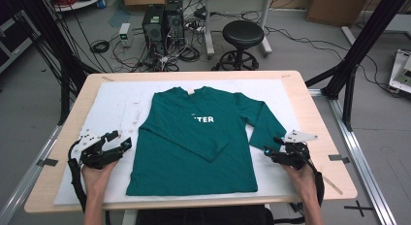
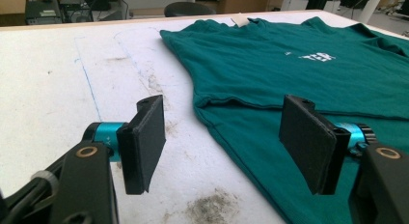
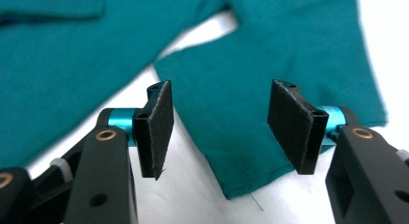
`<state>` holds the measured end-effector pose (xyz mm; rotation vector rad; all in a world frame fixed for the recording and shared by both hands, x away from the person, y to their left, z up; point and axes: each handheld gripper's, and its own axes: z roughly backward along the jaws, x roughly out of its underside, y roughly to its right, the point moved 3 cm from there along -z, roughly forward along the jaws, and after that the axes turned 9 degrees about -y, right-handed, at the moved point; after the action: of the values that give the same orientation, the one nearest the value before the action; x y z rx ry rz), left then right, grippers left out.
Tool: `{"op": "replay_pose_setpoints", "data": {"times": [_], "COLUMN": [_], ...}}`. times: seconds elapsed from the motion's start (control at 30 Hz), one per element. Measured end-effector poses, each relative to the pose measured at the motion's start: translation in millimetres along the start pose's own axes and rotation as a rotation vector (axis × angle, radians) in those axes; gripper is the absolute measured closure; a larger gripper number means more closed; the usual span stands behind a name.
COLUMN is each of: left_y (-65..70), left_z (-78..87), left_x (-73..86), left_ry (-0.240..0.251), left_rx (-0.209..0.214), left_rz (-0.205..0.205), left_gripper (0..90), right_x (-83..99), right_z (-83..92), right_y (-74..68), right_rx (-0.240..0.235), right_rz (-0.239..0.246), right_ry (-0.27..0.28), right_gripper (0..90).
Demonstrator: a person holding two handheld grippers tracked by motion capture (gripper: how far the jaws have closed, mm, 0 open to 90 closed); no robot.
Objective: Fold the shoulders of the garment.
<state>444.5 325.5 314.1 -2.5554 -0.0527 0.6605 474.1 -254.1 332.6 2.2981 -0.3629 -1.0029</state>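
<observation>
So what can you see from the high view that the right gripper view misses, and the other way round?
The high view alone takes in the whole green shirt on the white mat, its white lettering, one sleeve folded across the front, both hands, the left tongs, and the stool and computers beyond the table. The right gripper view alone shows the cuff's hem with a loose thread, lying between the black pads. Both share the right tongs, open, the outstretched sleeve and the mat.
</observation>
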Motion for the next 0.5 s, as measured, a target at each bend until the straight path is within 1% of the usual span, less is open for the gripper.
{"op": "replay_pose_setpoints", "data": {"times": [0.03,0.13,0.23,0.37,0.43,0.5], "left_y": [-0.2,-0.7,-0.6,-0.5,-0.2,0.0], "left_z": [0.0,-0.4,-0.5,-0.9,-1.3,-1.7], "left_x": [0.0,-0.1,0.0,-0.1,-0.2,-0.3], "left_ry": [-0.001,-0.006,-0.007,-0.010,-0.013,-0.017], "left_rx": [0.000,0.002,0.002,-0.001,-0.003,-0.007], "left_rz": [0.002,0.006,0.005,0.004,0.004,0.002], "left_gripper": [33.1,33.1,33.1,33.1,33.2,33.2], "right_x": [-1.3,-5.2,-7.3,-7.9,-8.2,-8.9], "right_z": [-2.4,-8.0,-11.6,-11.6,-11.4,-11.3], "right_y": [0.9,2.9,3.2,5.9,5.6,5.5], "right_rx": [-0.013,-0.043,-0.042,-0.035,-0.034,-0.030], "right_rz": [0.006,0.018,0.026,0.023,0.033,0.047], "right_ry": [-0.034,-0.095,-0.104,-0.105,-0.105,-0.104], "right_gripper": [42.5,42.7,43.6,49.7,57.8,69.7]}}
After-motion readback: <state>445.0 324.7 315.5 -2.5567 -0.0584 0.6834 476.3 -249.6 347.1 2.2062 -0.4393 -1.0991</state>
